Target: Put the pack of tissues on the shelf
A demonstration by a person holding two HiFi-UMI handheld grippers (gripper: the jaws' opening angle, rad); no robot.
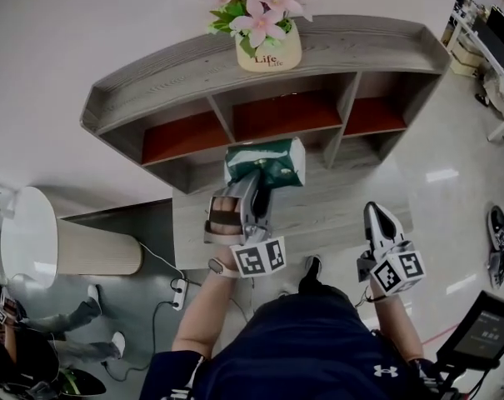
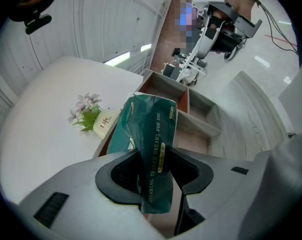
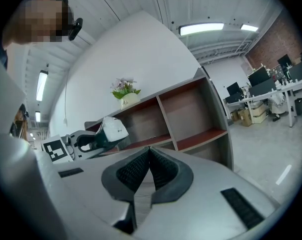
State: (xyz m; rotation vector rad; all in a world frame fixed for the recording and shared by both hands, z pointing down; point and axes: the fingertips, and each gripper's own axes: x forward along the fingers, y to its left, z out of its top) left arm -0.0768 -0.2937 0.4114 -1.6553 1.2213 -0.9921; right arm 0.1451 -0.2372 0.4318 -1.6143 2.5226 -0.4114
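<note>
Left gripper [image 2: 155, 180]: jaws part-open, their pads pressed on the two broad sides of a dark green pack of tissues [image 2: 150, 134]. The pack is gripped at its near end, stands on edge and juts past the jaws toward the far side, with gold lettering along the face that shows. Right gripper [image 3: 148, 170]: jaws closed tip to tip, nothing between them. It is held to the right of the left gripper, well apart from it and nearer the person, pointing toward the shelf. Location of pack: in the air in front of the middle compartment of the shelf [image 1: 185, 77], above the low front ledge [image 1: 343, 194] and inside no compartment. Its height over the ledge cannot be judged from the overhead angle. Shelf: grey wood grain, curved top board with a raised rim, three open compartments lined red-brown. On the top board, over the middle compartment: one cream flower pot [image 1: 268, 52] with pink blooms and green leaves. Left of the shelf: round white table [image 1: 25, 238]. Floor, near left: white power strip [image 1: 179, 293] with cables. Far right, seen from the right gripper view: desks with monitors [image 3: 270, 84].
</note>
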